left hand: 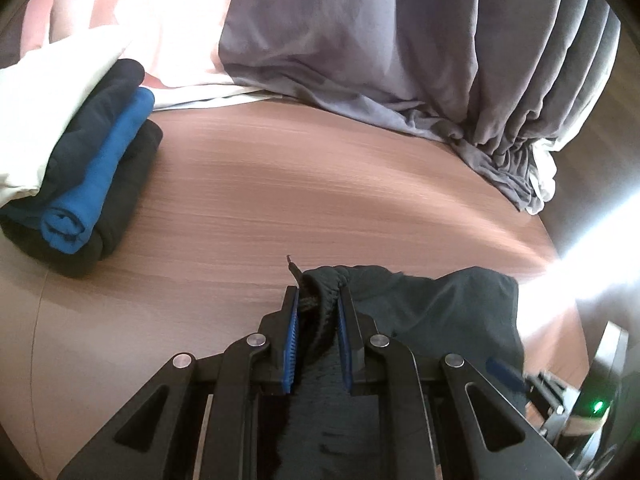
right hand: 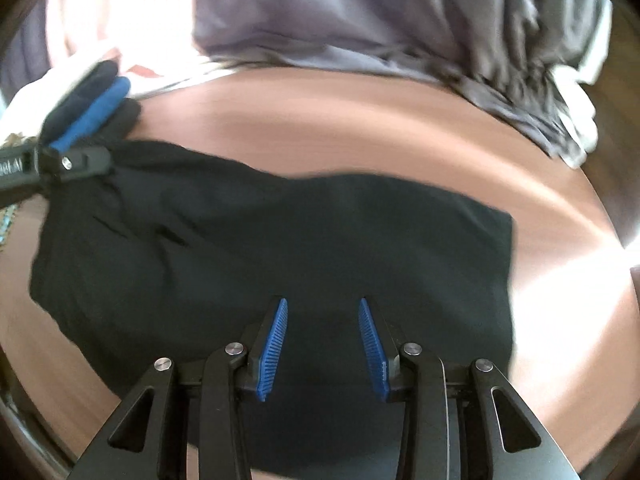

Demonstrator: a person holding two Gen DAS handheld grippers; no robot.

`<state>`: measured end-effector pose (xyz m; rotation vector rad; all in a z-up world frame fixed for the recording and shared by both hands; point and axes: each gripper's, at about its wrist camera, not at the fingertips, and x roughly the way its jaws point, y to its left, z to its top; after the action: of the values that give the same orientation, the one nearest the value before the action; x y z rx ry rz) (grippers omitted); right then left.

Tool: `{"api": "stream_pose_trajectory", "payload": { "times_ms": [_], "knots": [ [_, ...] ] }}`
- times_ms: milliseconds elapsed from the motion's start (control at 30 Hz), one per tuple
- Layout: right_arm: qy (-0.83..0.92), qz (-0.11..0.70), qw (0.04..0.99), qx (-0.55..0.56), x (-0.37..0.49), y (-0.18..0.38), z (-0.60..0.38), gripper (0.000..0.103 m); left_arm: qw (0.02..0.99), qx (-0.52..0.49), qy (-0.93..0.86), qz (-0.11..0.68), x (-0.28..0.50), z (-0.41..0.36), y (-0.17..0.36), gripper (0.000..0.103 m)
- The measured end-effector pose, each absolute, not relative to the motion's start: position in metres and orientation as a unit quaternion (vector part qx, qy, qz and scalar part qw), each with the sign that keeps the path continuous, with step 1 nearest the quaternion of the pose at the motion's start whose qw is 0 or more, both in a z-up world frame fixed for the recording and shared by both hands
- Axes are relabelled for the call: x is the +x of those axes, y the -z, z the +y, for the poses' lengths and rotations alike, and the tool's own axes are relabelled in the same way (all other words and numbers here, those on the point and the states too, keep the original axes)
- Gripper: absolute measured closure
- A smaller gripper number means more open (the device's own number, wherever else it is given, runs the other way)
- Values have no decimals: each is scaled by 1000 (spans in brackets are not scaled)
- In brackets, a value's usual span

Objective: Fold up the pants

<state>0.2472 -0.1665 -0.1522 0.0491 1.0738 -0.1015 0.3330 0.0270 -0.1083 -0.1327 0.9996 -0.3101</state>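
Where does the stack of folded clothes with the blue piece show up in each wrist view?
Left wrist view: the stack of folded clothes lies at left of the picture on the wooden table, beyond the black pants.
Right wrist view: the stack sits small at upper left, just beyond the left gripper, which is clamped on the pants' edge.
Shared landmark: the grey curtain bunched at the table's far edge.
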Motion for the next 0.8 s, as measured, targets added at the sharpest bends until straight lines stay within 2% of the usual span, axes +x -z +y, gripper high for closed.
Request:
{"api": "stream_pose_trajectory", "payload": {
  "times_ms": [367, 533, 800],
  "knots": [
    [82, 535, 840, 39, 202, 139, -188, 65, 872, -49, 145, 465, 309, -47, 81, 85],
    [62, 558, 826, 53, 197, 154, -208, 65, 870, -45, 153, 467, 301, -83, 80, 85],
    [8, 503, 863, 34, 191, 154, -206, 65, 857, -63, 188, 476, 293, -145, 80, 85]
  ]
}}
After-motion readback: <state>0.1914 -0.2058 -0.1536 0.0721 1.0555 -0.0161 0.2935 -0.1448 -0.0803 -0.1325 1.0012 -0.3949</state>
